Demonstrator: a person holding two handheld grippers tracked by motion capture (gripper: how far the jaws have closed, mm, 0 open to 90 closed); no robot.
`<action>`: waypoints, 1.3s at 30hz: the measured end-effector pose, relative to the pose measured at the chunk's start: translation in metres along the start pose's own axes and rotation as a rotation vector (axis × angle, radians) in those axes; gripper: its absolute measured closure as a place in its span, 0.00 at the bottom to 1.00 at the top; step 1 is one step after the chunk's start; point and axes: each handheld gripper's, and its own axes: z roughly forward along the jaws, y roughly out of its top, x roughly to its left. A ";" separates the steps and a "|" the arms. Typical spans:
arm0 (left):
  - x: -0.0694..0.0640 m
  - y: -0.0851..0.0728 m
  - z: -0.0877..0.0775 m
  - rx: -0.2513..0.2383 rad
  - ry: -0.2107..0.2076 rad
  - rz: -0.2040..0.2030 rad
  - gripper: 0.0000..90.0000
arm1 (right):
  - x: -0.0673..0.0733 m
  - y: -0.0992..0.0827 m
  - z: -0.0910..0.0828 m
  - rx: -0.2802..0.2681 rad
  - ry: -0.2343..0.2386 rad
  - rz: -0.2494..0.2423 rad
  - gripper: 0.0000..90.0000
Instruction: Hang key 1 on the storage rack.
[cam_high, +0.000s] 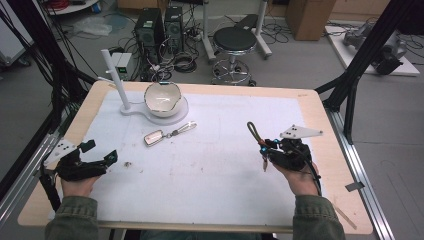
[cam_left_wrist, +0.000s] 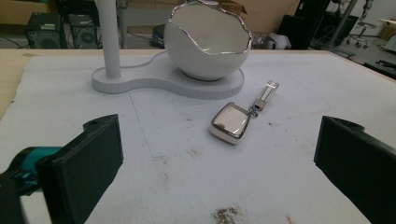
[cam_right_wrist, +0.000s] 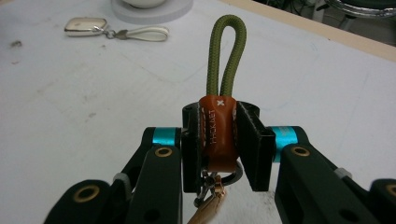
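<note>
Between the fingers of the right gripper, clenched on its brown leather sleeve, the olive cord keychain is held above the white mat of the table, loop uppermost and metal clasp hanging below. The grip is narrow and sits on the sleeve alone; judged from this, a sideways swing of the clasp could rotate the keychain and let it slip out. The probable destination is the white stand with its post and egg-shaped bowl. A careless approach could tip the bowl or knock the silver key fob lying just in front of it. The left gripper rests at the table's near left, its fingers released and empty.
</note>
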 end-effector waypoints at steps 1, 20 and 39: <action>0.000 0.000 0.000 -0.001 0.000 -0.001 0.02 | 0.001 0.003 0.001 -0.001 0.012 0.002 0.80; 0.001 0.000 -0.001 -0.005 -0.006 -0.007 0.02 | 0.036 0.082 0.041 -0.001 0.175 -0.091 0.81; 0.004 0.000 -0.001 -0.013 -0.016 -0.020 0.02 | 0.061 0.132 0.075 -0.032 0.244 -0.137 0.81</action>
